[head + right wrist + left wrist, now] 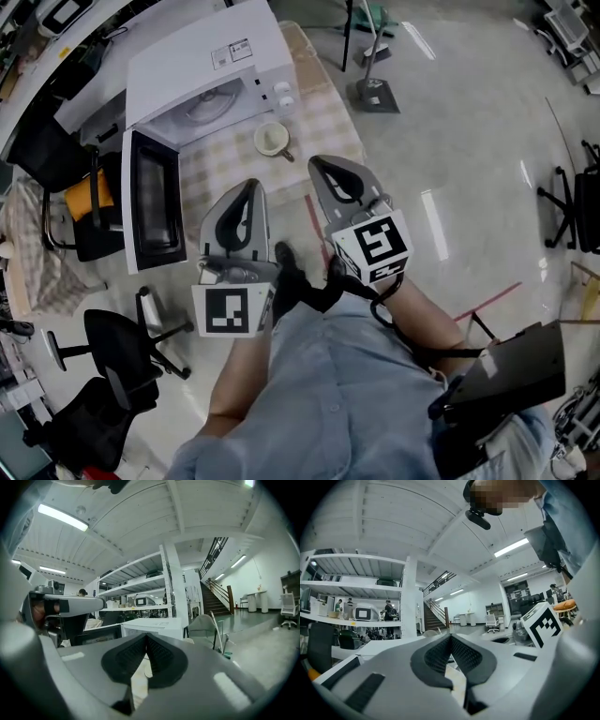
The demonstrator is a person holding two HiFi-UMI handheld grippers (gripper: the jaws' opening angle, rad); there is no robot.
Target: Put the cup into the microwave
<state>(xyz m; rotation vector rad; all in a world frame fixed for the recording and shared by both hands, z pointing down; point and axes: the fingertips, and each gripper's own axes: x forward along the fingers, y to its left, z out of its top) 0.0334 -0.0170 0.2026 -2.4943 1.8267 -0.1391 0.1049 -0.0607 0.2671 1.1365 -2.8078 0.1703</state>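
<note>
In the head view a pale cup (272, 139) stands on the checked tablecloth (225, 159), just in front of the white microwave (206, 70). The microwave's door (150, 202) hangs wide open to the left. My left gripper (250, 189) is shut and empty, short of the table's near edge and close to the door. My right gripper (320, 166) is shut and empty too, its tips a little right of and nearer than the cup. The right gripper view looks over its shut tips (146, 635) toward the microwave (152, 626). The left gripper view shows its shut tips (450, 637).
Black office chairs (112, 380) stand on the floor at the lower left. Another chair with an orange thing (86, 197) sits behind the open door. A stand's base (375, 94) is on the floor right of the table. A red tape line (492, 298) crosses the floor.
</note>
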